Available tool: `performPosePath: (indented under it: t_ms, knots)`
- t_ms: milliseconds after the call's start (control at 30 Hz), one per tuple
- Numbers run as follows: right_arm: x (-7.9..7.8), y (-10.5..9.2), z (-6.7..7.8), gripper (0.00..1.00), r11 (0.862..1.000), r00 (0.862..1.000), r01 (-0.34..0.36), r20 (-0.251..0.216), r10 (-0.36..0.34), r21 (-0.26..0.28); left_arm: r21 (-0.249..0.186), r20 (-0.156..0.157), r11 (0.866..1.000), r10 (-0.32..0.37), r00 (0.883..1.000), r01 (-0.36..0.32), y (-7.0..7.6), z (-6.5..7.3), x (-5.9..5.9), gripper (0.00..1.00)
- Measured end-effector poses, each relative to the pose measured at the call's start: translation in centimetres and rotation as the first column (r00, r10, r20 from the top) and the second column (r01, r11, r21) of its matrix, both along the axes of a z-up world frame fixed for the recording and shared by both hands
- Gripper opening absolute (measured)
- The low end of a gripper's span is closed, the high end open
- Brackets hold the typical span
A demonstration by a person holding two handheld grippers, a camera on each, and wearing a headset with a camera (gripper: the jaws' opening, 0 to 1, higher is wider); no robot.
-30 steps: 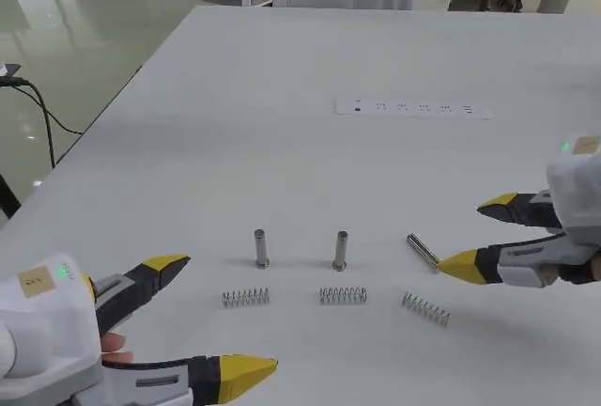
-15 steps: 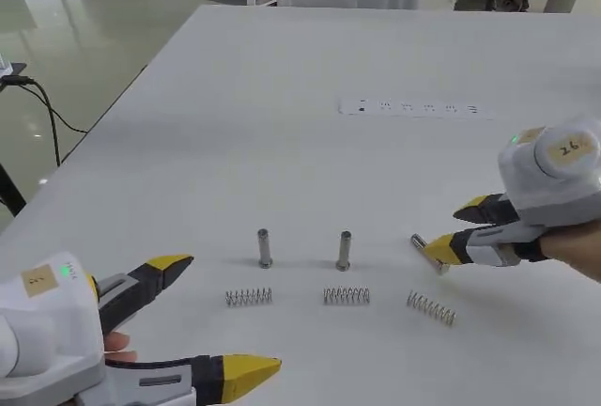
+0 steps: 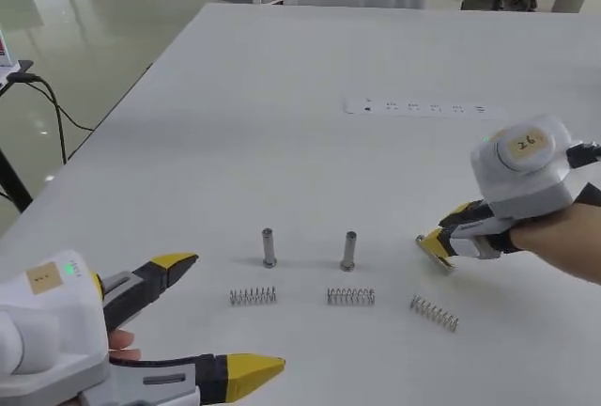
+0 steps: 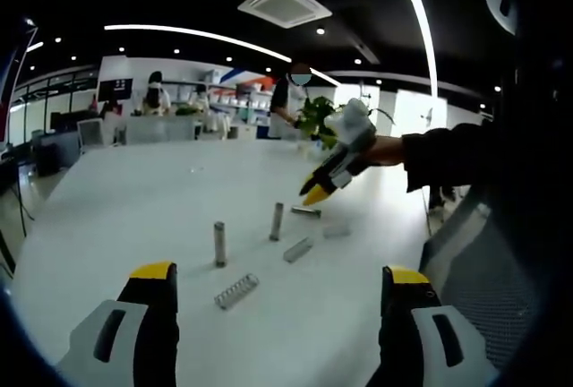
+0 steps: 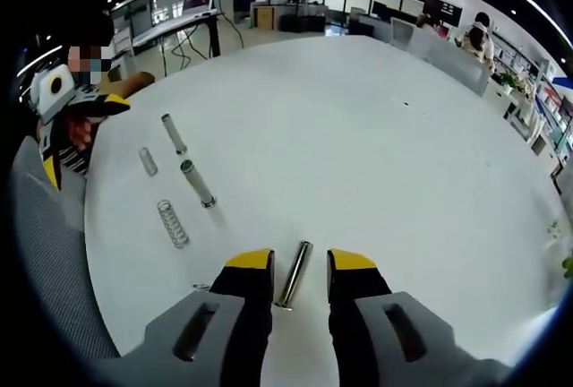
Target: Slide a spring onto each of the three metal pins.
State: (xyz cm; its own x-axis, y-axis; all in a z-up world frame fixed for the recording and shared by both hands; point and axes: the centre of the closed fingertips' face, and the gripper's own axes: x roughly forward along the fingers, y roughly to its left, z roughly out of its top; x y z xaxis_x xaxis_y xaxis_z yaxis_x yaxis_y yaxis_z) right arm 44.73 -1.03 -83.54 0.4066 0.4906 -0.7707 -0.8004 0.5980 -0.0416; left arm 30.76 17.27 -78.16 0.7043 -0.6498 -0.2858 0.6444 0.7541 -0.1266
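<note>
Where the head view looks down across the white bench [image 3: 282, 96], the first pin [image 3: 269, 247] and the second pin [image 3: 349, 250] stand upright side by side, set back from the near edge. Between them and that edge lie the first spring [image 3: 253, 296], the second spring [image 3: 350, 296] and the third spring [image 3: 434, 312]. All three are flat, in a loose row, and apart from the pins. The left gripper [image 3: 225, 314] hangs over the near edge to the left of the springs, its jaws spread wide and holding nothing. The right gripper [image 3: 443, 227] comes in from the bench's right side. Its yellow tips are low and close together, just right of the second pin and behind the third spring. A power strip [image 3: 423, 108] lies well toward the far edge.

From the left gripper view, its own two jaws rise far apart with bare bench between them. Beyond them are the springs and the two standing pins. The third pin [image 4: 305, 211] lies flat at the right gripper's tips.

Along the right gripper view, the third pin lies on the bench between the two jaws, pointing away from the camera. The jaws stand narrow on either side of it, with a slim gap showing on the right, so the pin is not clamped. The other pins and springs sit off to the left of this view.
</note>
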Motion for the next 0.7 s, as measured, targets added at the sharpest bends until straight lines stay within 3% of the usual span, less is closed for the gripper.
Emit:
performPosePath:
  t_ms: [133, 700]
  knots:
    - [0.3, 0.3, -0.5, 0.13, 1.000, 1.000, 0.007, -0.015, -0.007, -0.012, 0.002, -0.003, 1.000, -0.004, 1.000, 0.004, -0.1, -0.1, -0.1, 0.91]
    - [1.0, 0.1, -2.3, 0.07, 0.996, 0.996, 0.055, -0.060, -0.060, -0.075, 0.001, -0.010, 1.000, -0.008, 1.000, 0.008, 0.0, -0.3, -0.1, 0.90]
